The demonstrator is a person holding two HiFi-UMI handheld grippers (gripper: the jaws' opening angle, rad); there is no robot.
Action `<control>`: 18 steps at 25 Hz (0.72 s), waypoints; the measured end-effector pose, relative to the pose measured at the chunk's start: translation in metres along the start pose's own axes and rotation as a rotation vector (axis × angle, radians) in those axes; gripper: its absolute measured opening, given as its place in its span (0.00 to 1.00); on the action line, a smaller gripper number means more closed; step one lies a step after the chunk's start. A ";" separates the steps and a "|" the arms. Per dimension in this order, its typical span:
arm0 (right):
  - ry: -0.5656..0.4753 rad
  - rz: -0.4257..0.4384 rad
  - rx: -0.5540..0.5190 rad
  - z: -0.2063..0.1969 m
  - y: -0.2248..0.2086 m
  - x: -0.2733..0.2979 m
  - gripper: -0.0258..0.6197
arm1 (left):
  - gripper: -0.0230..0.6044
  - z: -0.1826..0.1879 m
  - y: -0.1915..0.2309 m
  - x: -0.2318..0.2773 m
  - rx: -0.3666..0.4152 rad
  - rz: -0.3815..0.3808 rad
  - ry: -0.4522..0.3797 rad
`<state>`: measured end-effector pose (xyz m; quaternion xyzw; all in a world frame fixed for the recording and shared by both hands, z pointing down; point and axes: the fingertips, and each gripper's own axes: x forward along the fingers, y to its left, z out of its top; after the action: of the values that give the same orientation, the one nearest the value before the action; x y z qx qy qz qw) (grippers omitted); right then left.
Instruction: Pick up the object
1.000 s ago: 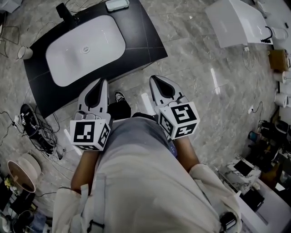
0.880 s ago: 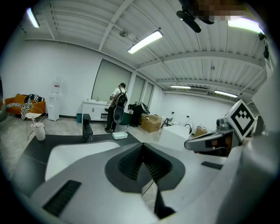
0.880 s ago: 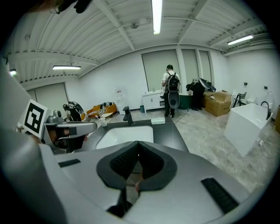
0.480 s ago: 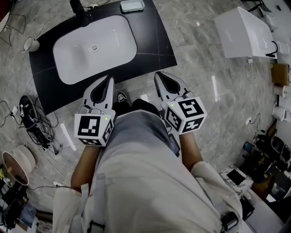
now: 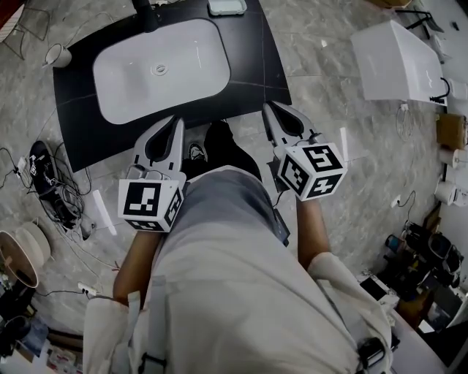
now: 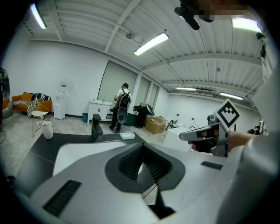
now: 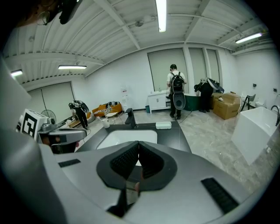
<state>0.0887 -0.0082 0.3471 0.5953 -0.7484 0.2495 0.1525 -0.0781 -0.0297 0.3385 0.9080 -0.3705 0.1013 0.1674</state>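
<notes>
Nearer the sink (image 5: 139,84), left gripper (image 5: 177,120) and right gripper (image 5: 270,107) sit closed; only their views show a person (image 6: 123,105).

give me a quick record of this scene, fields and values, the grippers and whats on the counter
surface: black counter with a white basin set in it
faucet: black faucet at the basin's far side
small items: small pale box at the far edge; white cup at the far left corner
left gripper: shut, empty, by the counter's near edge
right gripper: shut, empty, by the near right corner
contact: neither gripper touches any item
</notes>
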 end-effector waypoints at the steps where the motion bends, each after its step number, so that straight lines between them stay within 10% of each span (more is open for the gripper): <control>1: -0.002 0.003 0.001 0.001 0.000 0.002 0.05 | 0.05 -0.001 0.002 0.000 -0.001 0.002 -0.002; 18: 0.003 0.070 -0.118 0.030 -0.001 0.036 0.06 | 0.05 0.007 0.012 0.003 -0.014 0.022 0.002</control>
<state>0.0825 -0.0541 0.3415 0.5585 -0.7818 0.2109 0.1798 -0.0846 -0.0425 0.3353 0.9025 -0.3811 0.1012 0.1731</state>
